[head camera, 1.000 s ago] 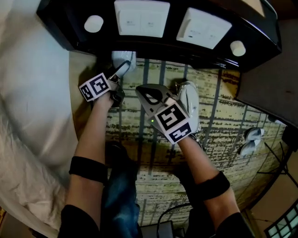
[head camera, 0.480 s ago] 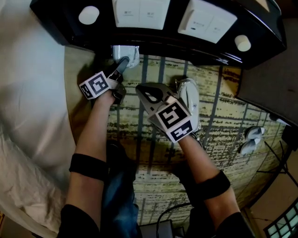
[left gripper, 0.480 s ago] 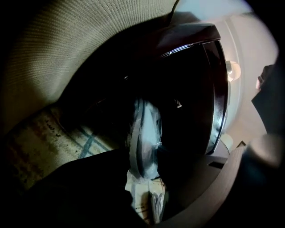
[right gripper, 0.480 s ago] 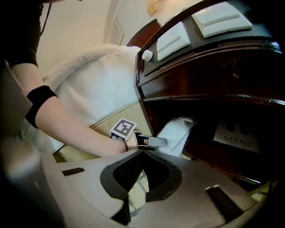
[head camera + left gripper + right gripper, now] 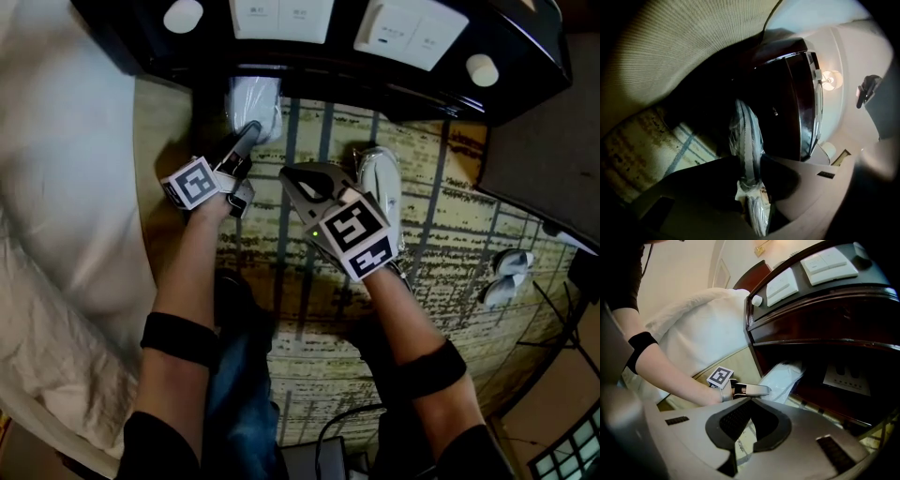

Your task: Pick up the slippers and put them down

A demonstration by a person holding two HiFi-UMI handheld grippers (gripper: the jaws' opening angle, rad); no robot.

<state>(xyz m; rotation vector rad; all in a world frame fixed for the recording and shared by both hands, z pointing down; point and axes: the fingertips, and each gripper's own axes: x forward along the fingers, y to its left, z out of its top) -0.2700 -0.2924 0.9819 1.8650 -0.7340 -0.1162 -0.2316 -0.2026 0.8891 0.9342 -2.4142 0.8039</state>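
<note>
A pair of white slippers in clear plastic wrap (image 5: pixel 255 101) lies at the foot of the dark nightstand (image 5: pixel 525 89). My left gripper (image 5: pixel 249 137) has just been closing and is shut on the near end of the wrapped slippers (image 5: pixel 745 136), which stand edge-on between the left gripper's (image 5: pixel 752 185) jaws. The right gripper view shows the left gripper (image 5: pixel 761 390) against the pack (image 5: pixel 783 377). My right gripper (image 5: pixel 285 176) is shut with nothing held, its tips (image 5: pixel 751 400) pointing toward the pack. A second wrapped pair (image 5: pixel 382 192) lies on the carpet just right of it.
A white bed (image 5: pixel 66 187) runs along the left. The nightstand top carries switch panels (image 5: pixel 403 33) and round knobs. The patterned carpet (image 5: pixel 469 244) covers the floor, with another white pair (image 5: pixel 506 277) far right. The person's legs are below.
The left jaws, open around the pack's edge a second ago, have closed on it, and the left hand has moved forward and slightly up. The right gripper has stayed put.
</note>
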